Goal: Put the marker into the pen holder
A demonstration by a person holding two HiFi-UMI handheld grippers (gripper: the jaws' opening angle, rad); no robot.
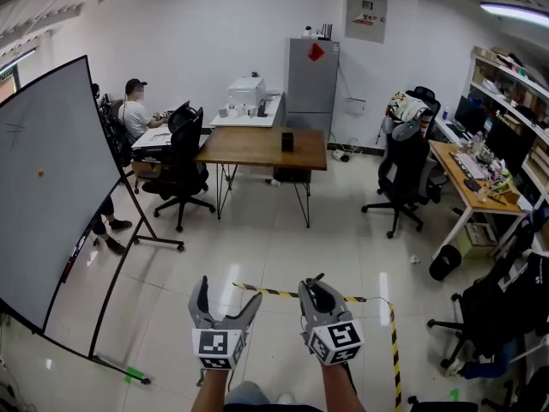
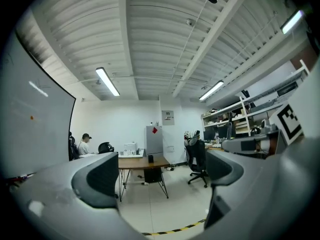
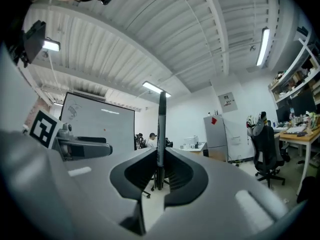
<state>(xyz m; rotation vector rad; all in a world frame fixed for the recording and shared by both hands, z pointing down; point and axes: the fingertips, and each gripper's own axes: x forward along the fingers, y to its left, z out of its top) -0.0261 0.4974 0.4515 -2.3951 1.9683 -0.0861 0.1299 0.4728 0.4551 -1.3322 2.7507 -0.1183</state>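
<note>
In the right gripper view a dark marker (image 3: 161, 129) stands upright, and my right gripper (image 3: 160, 170) is shut on its lower part. In the head view that gripper (image 1: 314, 292) is low at centre right, with the marker's tip (image 1: 318, 277) poking out above the fingers. My left gripper (image 1: 228, 303) is beside it on the left, open with nothing between its jaws; in its own view the left gripper (image 2: 160, 176) frames only the room. A small black pen holder (image 1: 287, 142) stands on the brown table (image 1: 249, 148) far across the room, also visible as the pen holder (image 2: 150, 158).
A large whiteboard (image 1: 51, 187) on a wheeled stand fills the left side. A black office chair (image 1: 182, 174) stands by the table, another chair (image 1: 403, 174) to the right. A person (image 1: 133, 114) sits at the far desk. Yellow-black tape (image 1: 393, 342) crosses the floor near me.
</note>
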